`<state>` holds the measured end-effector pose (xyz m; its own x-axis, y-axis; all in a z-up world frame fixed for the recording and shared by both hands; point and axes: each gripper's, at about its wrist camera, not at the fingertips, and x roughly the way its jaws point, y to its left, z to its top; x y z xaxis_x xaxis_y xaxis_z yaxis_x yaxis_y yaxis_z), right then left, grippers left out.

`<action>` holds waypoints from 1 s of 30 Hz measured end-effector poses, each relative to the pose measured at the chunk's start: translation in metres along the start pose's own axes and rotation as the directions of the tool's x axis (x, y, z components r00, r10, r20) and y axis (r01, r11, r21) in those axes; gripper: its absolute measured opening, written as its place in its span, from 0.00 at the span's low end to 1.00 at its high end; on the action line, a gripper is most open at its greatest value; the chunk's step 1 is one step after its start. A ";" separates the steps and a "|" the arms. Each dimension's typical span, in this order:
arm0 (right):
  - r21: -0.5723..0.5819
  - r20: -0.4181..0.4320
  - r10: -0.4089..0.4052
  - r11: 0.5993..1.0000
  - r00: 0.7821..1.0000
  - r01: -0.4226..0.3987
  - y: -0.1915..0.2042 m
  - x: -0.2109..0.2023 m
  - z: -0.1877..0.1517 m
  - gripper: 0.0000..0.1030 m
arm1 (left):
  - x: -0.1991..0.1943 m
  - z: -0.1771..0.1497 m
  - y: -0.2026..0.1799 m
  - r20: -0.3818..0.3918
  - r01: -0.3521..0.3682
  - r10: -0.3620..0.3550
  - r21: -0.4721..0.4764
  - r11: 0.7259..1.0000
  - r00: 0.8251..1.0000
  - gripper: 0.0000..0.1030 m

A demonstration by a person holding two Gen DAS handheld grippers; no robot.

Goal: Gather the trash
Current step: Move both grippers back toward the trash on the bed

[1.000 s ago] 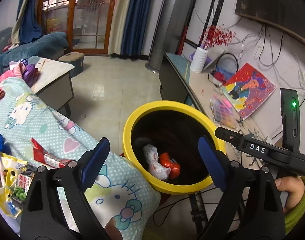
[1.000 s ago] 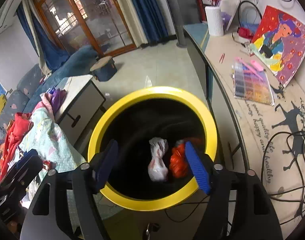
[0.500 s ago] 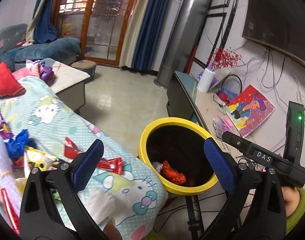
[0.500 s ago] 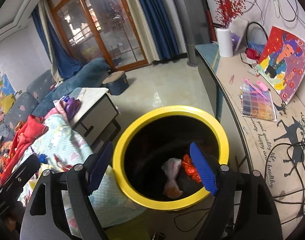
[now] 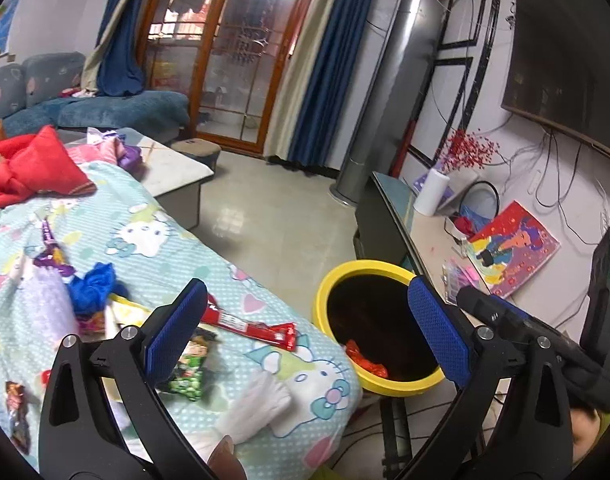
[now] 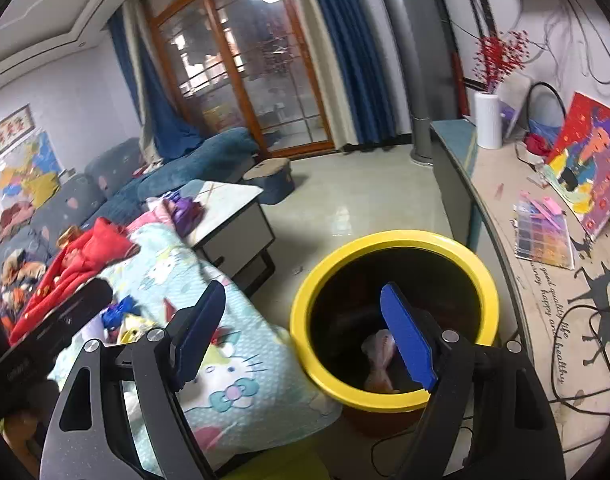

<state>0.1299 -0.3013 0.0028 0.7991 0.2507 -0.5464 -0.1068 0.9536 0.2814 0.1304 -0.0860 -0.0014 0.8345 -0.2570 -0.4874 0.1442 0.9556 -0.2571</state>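
Left wrist view: your left gripper (image 5: 301, 328) has just been opening, fingers wide, nothing between them. Red wrapper (image 5: 251, 326) lies lower centre on the bed (image 5: 153, 264), beside the yellow bin (image 5: 379, 380). Right gripper (image 6: 305, 332) gapes empty over it, opening too.

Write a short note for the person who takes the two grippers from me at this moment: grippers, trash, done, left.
Left gripper: open, empty, its jaws have just been opening.
Right gripper: open, empty, its jaws have just been opening.
Yellow bin stands beside the blanket.
Done: an orange wrapper and a pale wrapper lie in the bin.
Left: red wrapper, green packet, blue wrapper and more on the blanket.
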 end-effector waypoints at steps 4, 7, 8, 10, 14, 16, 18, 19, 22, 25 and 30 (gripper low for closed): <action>-0.033 0.003 0.014 0.999 1.000 -0.014 0.018 -0.003 -0.005 0.87 | -0.010 0.002 0.011 0.025 -0.036 0.036 -0.007 0.999 0.999 0.89; -0.068 0.002 0.034 0.997 0.999 -0.034 0.031 -0.005 -0.009 0.87 | -0.015 0.002 0.020 0.039 -0.056 0.057 -0.019 0.998 0.998 0.89; -0.078 -0.001 0.038 0.996 0.999 -0.038 0.035 -0.005 -0.011 0.87 | -0.017 0.003 0.023 0.043 -0.062 0.063 -0.025 0.998 0.997 0.89; -0.087 -0.008 0.050 0.995 0.999 -0.051 0.042 -0.005 -0.013 0.87 | -0.020 0.003 0.030 0.047 -0.075 0.077 -0.038 0.996 0.996 0.89; -0.116 -0.032 0.072 0.990 0.997 -0.075 0.059 -0.002 -0.020 0.87 | -0.024 0.004 0.043 0.056 -0.102 0.106 -0.065 0.993 0.993 0.89; -0.134 -0.045 0.084 0.987 0.995 -0.089 0.070 0.000 -0.023 0.87 | -0.027 0.004 0.052 0.060 -0.111 0.116 -0.081 0.990 0.991 0.89; -0.147 -0.057 0.091 0.984 0.994 -0.099 0.076 0.002 -0.025 0.87 | -0.029 0.003 0.058 0.062 -0.121 0.127 -0.093 0.988 0.990 0.89; -0.154 -0.065 0.095 0.983 0.993 -0.104 0.081 0.003 -0.026 0.87 | -0.030 0.003 0.062 0.062 -0.127 0.134 -0.101 0.987 0.989 0.89; -0.172 -0.083 0.104 0.978 0.991 -0.117 0.091 0.005 -0.031 0.87 | -0.033 0.004 0.073 0.063 -0.145 0.154 -0.126 0.981 0.986 0.89; -0.189 -0.096 0.106 0.974 0.990 -0.123 0.098 0.008 -0.035 0.87 | -0.036 0.004 0.086 0.064 -0.158 0.169 -0.153 0.976 0.984 0.89; -0.208 -0.136 0.108 0.969 0.985 -0.135 0.112 0.018 -0.043 0.87 | -0.039 0.003 0.106 0.057 -0.185 0.200 -0.195 0.963 0.978 0.89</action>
<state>0.1073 -0.1826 -0.0096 0.6950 0.3723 -0.6151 -0.3345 0.9247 0.1818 0.1153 0.0256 -0.0069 0.8755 -0.0522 -0.4805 -0.1194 0.9400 -0.3196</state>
